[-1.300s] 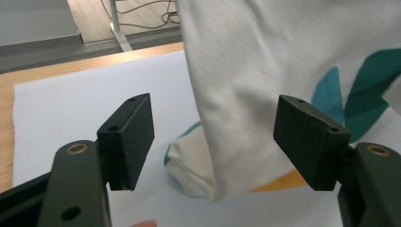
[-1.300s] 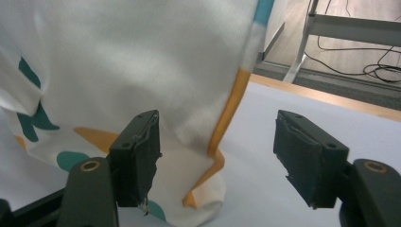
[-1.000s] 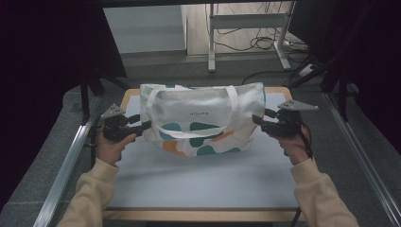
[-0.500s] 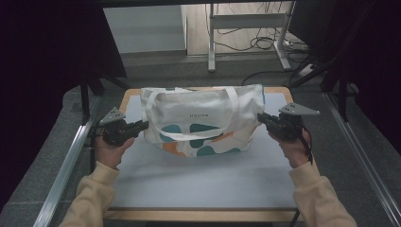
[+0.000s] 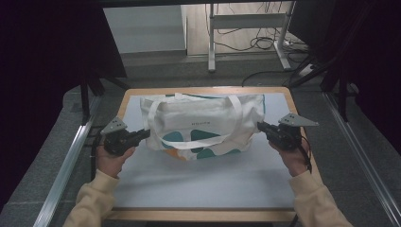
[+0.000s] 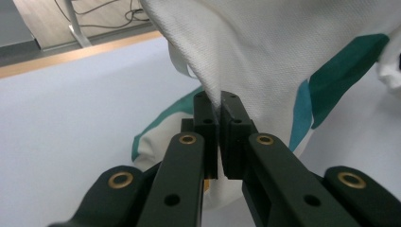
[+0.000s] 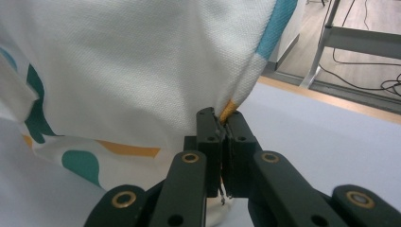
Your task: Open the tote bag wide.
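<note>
Two hand-held grippers [image 5: 144, 134] [image 5: 261, 126] pinching tote bag [image 5: 203, 125] sides.

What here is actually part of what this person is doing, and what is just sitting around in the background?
Part of the job:
- tote bag, pinched at both side edges
- left gripper, shut on the bag's cloth
- right gripper, shut on the bag's opposite edge
- table, where the bag rests

Just lying about:
- cables on the floor beyond the table
- metal stand legs
</note>
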